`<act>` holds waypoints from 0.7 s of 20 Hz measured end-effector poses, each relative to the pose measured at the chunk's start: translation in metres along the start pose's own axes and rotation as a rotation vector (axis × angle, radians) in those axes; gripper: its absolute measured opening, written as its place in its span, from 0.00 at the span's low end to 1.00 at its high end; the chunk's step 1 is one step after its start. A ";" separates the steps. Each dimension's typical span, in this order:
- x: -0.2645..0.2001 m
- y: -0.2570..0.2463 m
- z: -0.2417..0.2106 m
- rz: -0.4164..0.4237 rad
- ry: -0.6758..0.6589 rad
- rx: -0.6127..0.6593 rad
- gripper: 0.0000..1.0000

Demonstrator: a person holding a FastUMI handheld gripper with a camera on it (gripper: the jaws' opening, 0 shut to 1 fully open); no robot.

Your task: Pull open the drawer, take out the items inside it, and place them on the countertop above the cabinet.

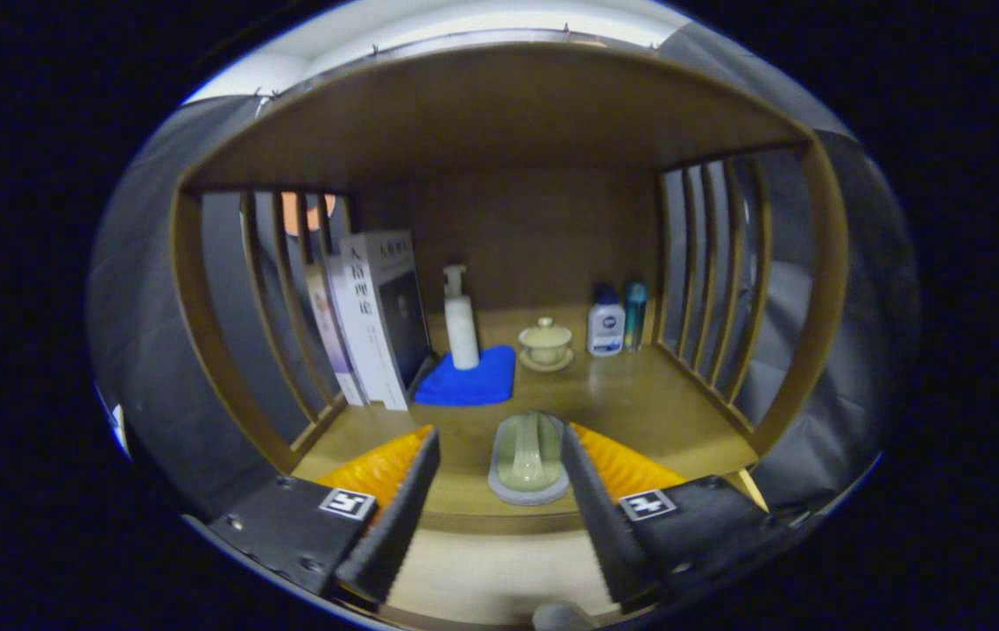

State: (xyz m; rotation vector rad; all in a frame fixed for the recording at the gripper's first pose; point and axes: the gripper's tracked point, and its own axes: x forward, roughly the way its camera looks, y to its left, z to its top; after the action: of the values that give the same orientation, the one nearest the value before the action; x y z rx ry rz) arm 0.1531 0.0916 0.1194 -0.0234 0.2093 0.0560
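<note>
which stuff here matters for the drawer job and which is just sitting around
For the job:
gripper, fingers open
pale green item lying on the countertop, between the fingers

Just lying about:
books
pump bottle on the blue cloth
lidded cup
two small bottles

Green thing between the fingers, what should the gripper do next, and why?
Probably pull the hand-held gripper straight back. Its fingers are open, and the pale green item lies flat on the countertop between them, nearer one finger, so it looks already set down. Backing out straight should avoid nudging it.
</note>
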 end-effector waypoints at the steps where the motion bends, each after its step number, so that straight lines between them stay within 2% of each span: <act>1: -0.018 -0.003 0.006 -0.006 -0.055 -0.004 0.92; 2: -0.035 -0.002 0.010 -0.005 -0.106 -0.009 0.99; 6: -0.099 -0.003 0.010 -0.005 -0.255 -0.033 0.99; 10: -0.143 -0.005 -0.035 0.002 -0.307 -0.059 0.99; 14: -0.159 -0.010 -0.091 -0.016 -0.279 -0.080 0.99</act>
State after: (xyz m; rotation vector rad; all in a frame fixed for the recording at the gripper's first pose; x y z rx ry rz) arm -0.0204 0.0710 0.0637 -0.0965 -0.0725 0.0508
